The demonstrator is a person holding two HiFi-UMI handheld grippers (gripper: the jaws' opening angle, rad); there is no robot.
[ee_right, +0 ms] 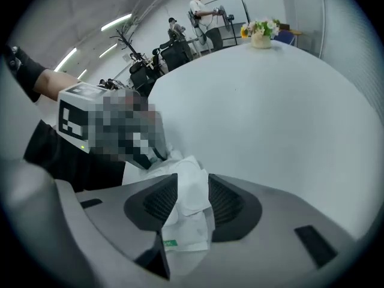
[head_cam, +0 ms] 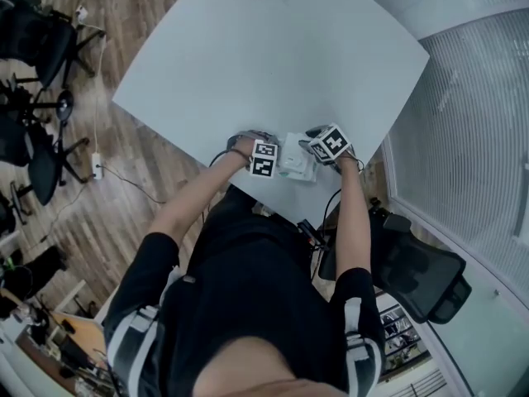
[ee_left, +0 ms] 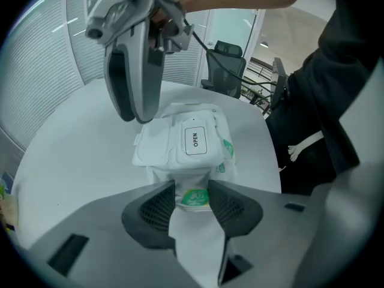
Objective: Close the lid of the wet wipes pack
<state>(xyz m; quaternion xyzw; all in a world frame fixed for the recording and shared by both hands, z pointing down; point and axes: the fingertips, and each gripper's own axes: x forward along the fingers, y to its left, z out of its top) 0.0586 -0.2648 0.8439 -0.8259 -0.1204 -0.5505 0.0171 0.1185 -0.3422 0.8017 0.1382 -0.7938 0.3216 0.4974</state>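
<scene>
The white wet wipes pack (head_cam: 295,164) lies on the pale table (head_cam: 273,64) near its front edge, between my two hands. In the left gripper view its lid (ee_left: 195,140), labelled OPEN, looks flat on the pack (ee_left: 180,155). My left gripper (ee_left: 192,204) is shut on the pack's near end, where a green logo shows between the pads. The right gripper (ee_left: 135,83) hangs over the pack's far left side. In its own view the right gripper (ee_right: 187,200) stands open, with the white pack (ee_right: 189,185) showing in the gap.
A flower pot (ee_right: 261,36) stands at the table's far end. A dark office chair (head_cam: 421,279) is beside the person at the right, with more chairs (head_cam: 37,48) on the wooden floor at the left. People stand at the back of the room (ee_right: 201,8).
</scene>
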